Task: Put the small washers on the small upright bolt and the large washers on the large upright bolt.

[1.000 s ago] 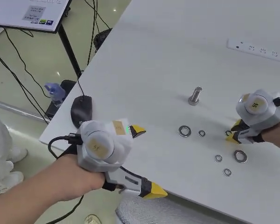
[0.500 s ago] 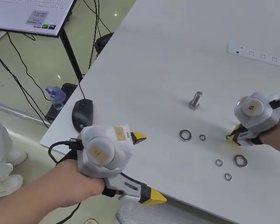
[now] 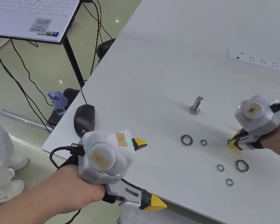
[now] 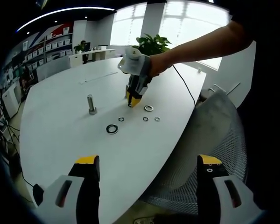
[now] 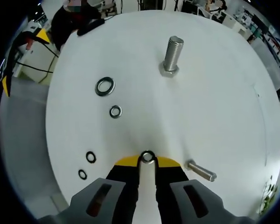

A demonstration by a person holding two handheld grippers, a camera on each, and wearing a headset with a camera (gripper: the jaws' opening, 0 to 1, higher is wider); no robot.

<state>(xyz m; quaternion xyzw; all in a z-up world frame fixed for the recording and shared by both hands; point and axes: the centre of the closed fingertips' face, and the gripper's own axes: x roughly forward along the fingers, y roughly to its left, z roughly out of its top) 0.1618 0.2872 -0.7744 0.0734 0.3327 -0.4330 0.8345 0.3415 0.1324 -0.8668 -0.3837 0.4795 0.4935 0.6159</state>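
The large upright bolt (image 3: pixel 196 105) (image 5: pixel 171 55) (image 4: pixel 90 105) stands mid-table. A small bolt (image 5: pixel 201 171) lies on its side to the right of my right gripper (image 5: pixel 148 161) (image 3: pixel 233 141). That gripper touches the table, shut on a small washer (image 5: pixel 148 156) at its tips. Loose on the table are a large washer (image 3: pixel 186 139) (image 5: pixel 105 86), a small washer (image 3: pixel 203 142) (image 5: pixel 115 111), another large washer (image 3: pixel 242 165) and two more small washers (image 3: pixel 220 167) (image 3: pixel 229 182). My left gripper (image 3: pixel 147 172) (image 4: pixel 149 161) hangs open at the table's near edge, holding nothing.
A black mouse (image 3: pixel 84 119) lies near the table's left edge. A white power strip (image 3: pixel 259 60) runs along the far right. A laptop (image 3: pixel 28 16) sits on a stand beyond the table, with a bottle (image 3: pixel 58 99) on the floor. A mesh chair (image 4: pixel 210 154) stands below the near edge.
The head camera has shifted a little. My right gripper has settled lower onto the small washer. The left gripper has hardly moved.
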